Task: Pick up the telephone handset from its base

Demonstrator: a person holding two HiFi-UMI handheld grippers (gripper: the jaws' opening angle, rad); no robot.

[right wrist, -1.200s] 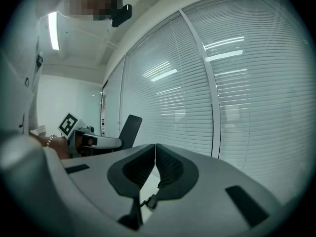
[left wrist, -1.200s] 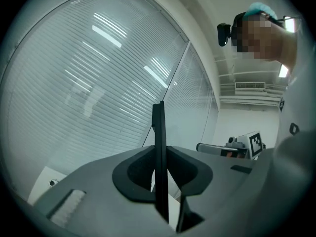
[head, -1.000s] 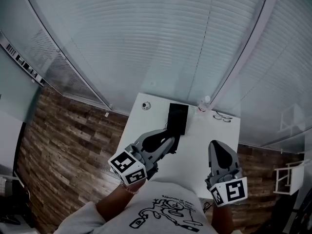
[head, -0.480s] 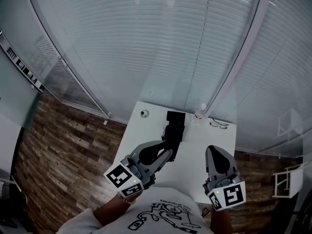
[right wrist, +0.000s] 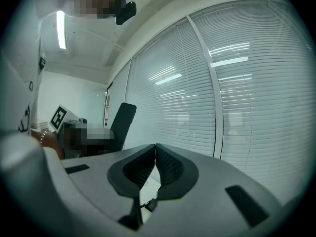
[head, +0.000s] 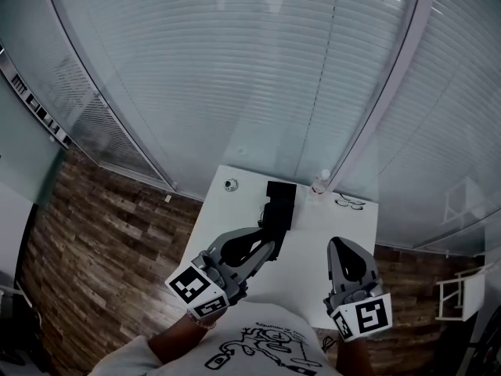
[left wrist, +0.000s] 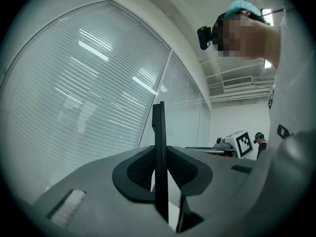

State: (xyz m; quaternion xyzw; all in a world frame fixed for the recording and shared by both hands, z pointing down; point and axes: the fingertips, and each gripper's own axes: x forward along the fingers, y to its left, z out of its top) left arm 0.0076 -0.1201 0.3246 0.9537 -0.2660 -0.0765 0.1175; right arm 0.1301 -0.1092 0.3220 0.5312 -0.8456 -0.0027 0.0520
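Telephone handset (left wrist: 158,127): clamped edge-on in left gripper (left wrist: 158,152), close by the base (head: 282,194). Right gripper (right wrist: 155,149) closed, empty, well right of the base. Risks twisting or slipping from that narrow pinch and dropping back onto the base.

White table (head: 317,237) on wood floor (head: 102,233), blinds (head: 235,69) behind

I count two grippers, my left gripper (head: 270,240) and right gripper (head: 343,246), one handset (left wrist: 158,147), one phone base (head: 280,196), one white table (head: 315,232), one small bottle (head: 322,180), one pair of glasses (head: 350,203) and one small round object (head: 230,184).
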